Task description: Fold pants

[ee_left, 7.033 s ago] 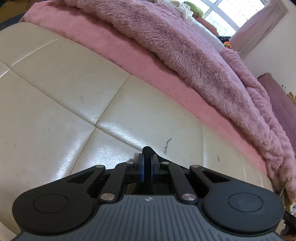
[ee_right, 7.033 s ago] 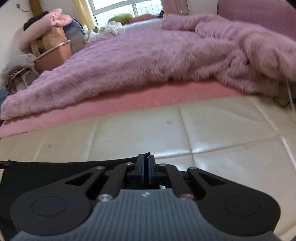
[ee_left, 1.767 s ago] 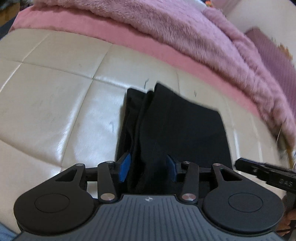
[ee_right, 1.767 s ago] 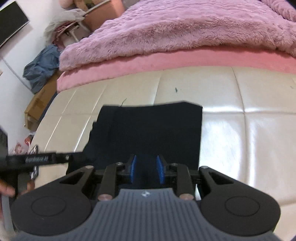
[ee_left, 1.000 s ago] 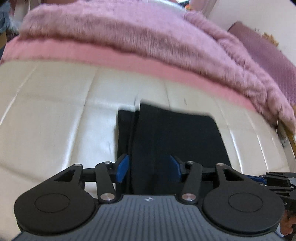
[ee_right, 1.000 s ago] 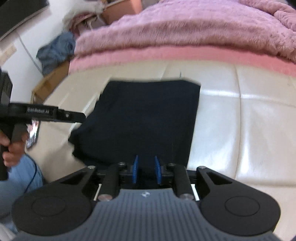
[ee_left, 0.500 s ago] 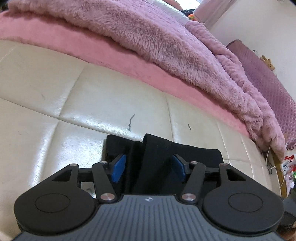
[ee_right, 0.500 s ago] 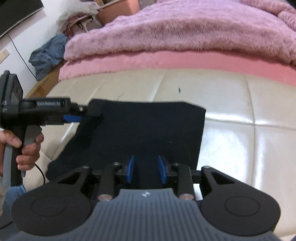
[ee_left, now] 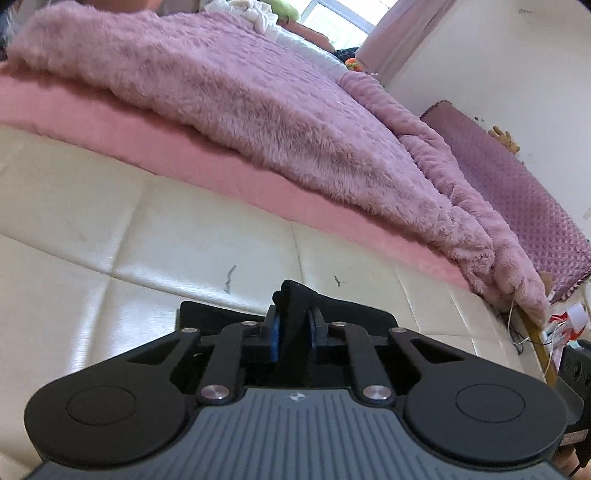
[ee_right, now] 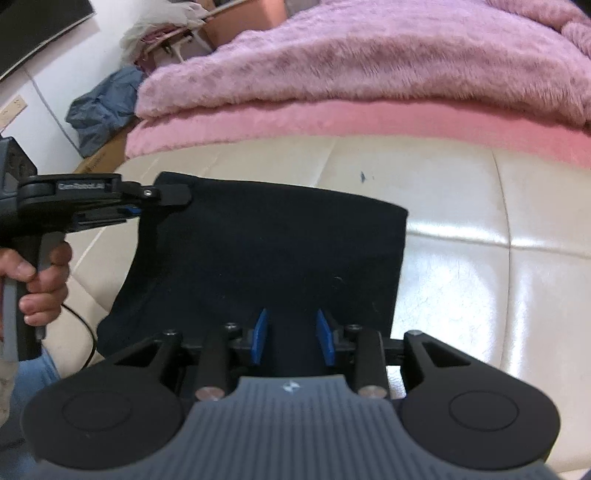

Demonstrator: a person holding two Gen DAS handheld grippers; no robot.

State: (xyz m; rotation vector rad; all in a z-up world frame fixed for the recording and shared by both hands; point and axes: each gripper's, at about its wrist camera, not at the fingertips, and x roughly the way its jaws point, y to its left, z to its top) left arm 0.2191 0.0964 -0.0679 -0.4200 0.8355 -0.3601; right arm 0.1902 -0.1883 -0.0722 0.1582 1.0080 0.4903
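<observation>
Just one pants [ee_right: 266, 251], two tools.

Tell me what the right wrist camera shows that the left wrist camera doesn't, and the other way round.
Only the right wrist view shows the whole folded pants spread flat, the person's hand gripping the left gripper at the cloth's far left corner, and a blue garment heap on the floor.

Only the left wrist view shows the left gripper's jaws closing, a bunched fold of cloth between the pads, and a window.

Both show the pants, the cream cushion and the fuzzy pink blanket.
</observation>
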